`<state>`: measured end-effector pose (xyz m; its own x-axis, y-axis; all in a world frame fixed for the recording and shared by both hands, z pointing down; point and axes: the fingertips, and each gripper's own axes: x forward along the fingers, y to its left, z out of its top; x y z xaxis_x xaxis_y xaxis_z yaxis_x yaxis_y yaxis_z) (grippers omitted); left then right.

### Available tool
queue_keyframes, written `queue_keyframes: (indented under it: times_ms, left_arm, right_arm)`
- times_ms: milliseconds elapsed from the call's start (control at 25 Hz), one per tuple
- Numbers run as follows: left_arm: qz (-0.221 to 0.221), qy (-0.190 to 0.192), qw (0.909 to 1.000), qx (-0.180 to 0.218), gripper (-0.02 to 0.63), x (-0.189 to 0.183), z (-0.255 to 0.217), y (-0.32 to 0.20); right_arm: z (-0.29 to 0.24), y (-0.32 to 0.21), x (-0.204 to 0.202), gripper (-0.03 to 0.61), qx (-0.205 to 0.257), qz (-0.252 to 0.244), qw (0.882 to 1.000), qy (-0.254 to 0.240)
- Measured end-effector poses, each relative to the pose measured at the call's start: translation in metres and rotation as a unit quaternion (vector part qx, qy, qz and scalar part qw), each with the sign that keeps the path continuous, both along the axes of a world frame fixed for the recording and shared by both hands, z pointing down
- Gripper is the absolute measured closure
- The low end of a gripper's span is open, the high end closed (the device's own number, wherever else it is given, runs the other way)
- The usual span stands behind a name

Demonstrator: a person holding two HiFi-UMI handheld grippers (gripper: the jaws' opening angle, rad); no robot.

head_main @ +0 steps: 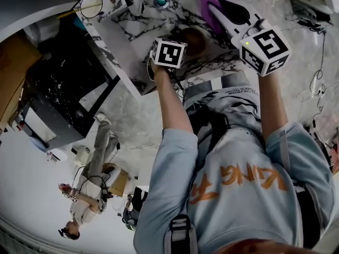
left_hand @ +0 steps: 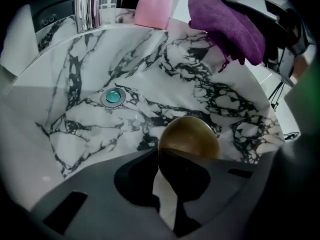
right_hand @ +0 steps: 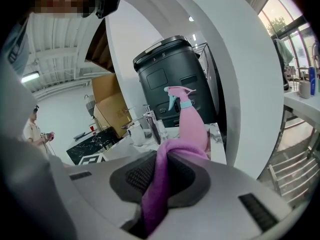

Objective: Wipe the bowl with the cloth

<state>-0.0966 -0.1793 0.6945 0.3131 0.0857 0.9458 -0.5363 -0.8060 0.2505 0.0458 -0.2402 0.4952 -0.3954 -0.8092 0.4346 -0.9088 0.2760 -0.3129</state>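
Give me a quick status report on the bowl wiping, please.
Left gripper shut on brown bowl, over marble sink. Right gripper shut on purple cloth, raised, apart from bowl. Nothing between them.

This looks like a big work hall set up for tests, not a home. A marble sink (left_hand: 60,74) with a tap (left_hand: 88,6) fills the left gripper view. Cardboard boxes (right_hand: 112,106) sit mid-left in the right gripper view. Another person (head_main: 87,192) wearing gear stands at the lower left of the head view.
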Motion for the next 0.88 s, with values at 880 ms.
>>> queue_keyframes:
  times_ms: [880]
  left_arm:
    - [-0.248,0.112,0.9517,0.142,0.583,-0.026,-0.131,-0.024]
  right_arm:
    - [-0.054,0.020,-0.019,0.503,0.056,-0.090,0.994,0.002]
